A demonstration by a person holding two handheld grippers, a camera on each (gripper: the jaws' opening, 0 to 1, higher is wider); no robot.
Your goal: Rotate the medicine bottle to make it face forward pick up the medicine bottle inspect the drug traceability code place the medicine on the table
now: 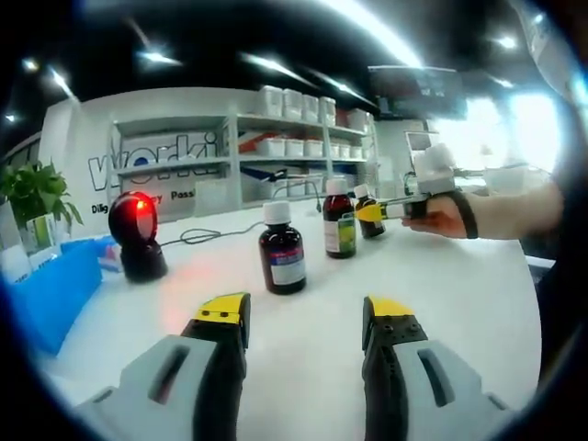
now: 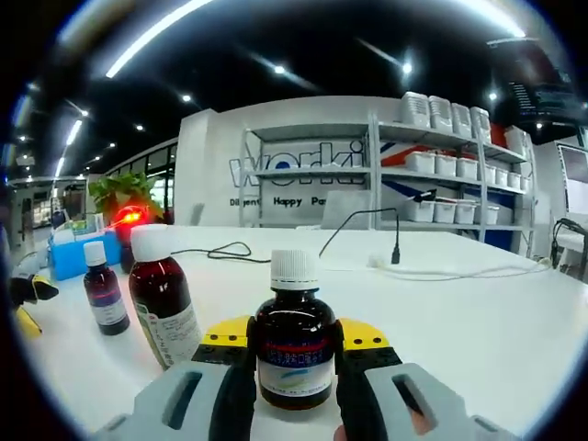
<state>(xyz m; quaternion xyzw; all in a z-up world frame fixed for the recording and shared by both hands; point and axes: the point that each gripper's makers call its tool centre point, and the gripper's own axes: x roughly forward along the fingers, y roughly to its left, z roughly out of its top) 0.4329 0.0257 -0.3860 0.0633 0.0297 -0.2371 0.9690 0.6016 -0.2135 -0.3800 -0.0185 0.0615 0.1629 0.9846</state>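
Three brown medicine bottles with white caps stand on the white table point(image 1: 459, 294). My right gripper point(image 2: 296, 333) is shut on one medicine bottle point(image 2: 294, 354), its jaws pressing both sides and the label turned towards the camera. In the left gripper view that bottle point(image 1: 372, 230) is the farthest in the row, with the right gripper point(image 1: 378, 212) and a hand reaching in from the right. A green-labelled bottle point(image 1: 339, 220) and a nearer bottle point(image 1: 282, 253) stand free. My left gripper point(image 1: 305, 317) hovers open low over the table in front of the nearest bottle, holding nothing.
A black scanner point(image 1: 136, 237) with a glowing red light stands at the left, beside a blue bin point(image 1: 55, 294) and a potted plant point(image 1: 35, 191). Black and white cables point(image 2: 367, 234) lie across the far table. Shelves with white boxes point(image 1: 294, 138) line the back wall.
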